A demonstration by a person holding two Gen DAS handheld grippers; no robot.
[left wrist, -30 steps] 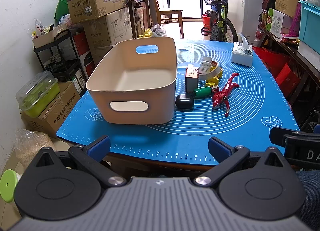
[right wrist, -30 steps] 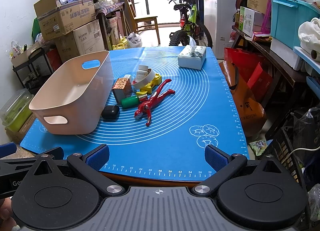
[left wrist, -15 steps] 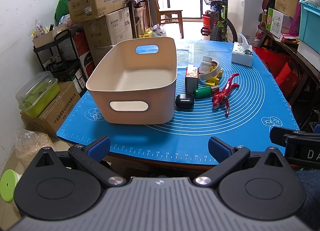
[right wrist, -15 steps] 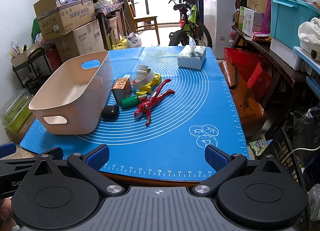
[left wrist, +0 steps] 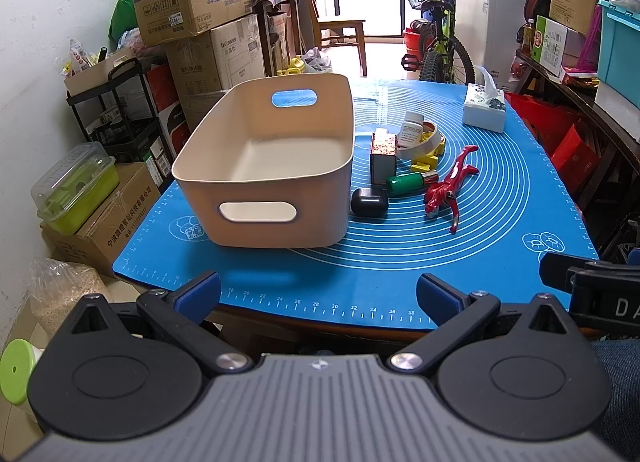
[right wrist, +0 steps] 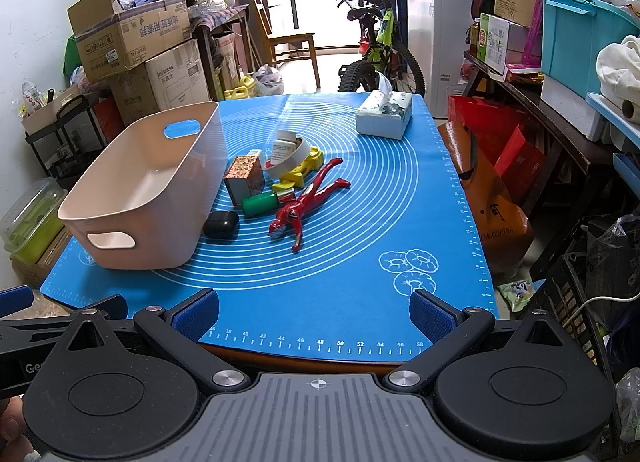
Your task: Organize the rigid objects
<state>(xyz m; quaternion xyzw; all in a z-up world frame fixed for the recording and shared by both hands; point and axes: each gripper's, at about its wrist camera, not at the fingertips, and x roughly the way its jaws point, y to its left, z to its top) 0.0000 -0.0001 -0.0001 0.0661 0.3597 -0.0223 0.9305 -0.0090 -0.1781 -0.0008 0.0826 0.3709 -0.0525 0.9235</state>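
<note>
Both the left gripper (left wrist: pixel 318 298) and right gripper (right wrist: pixel 314 314) hang spread apart, holding nothing, short of the blue mat (right wrist: pixel 360 262). The beige bin (left wrist: pixel 264 166) looks empty; a black case (left wrist: pixel 369 202) lies just beside it

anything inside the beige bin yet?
Nothing visible: the beige bin shows a bare floor and far wall in the left wrist view. Its near wall hides the strip of floor just behind it, so that part can't be checked.

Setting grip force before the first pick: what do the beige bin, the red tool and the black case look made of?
Beige bin: looks like matte moulded plastic, with rounded corners and cut-out handles.
Red tool: probably painted metal; glossy highlights, a bare silvery pivot.
Black case: seems smooth hard plastic, satin sheen, rounded like an earbud case.
</note>
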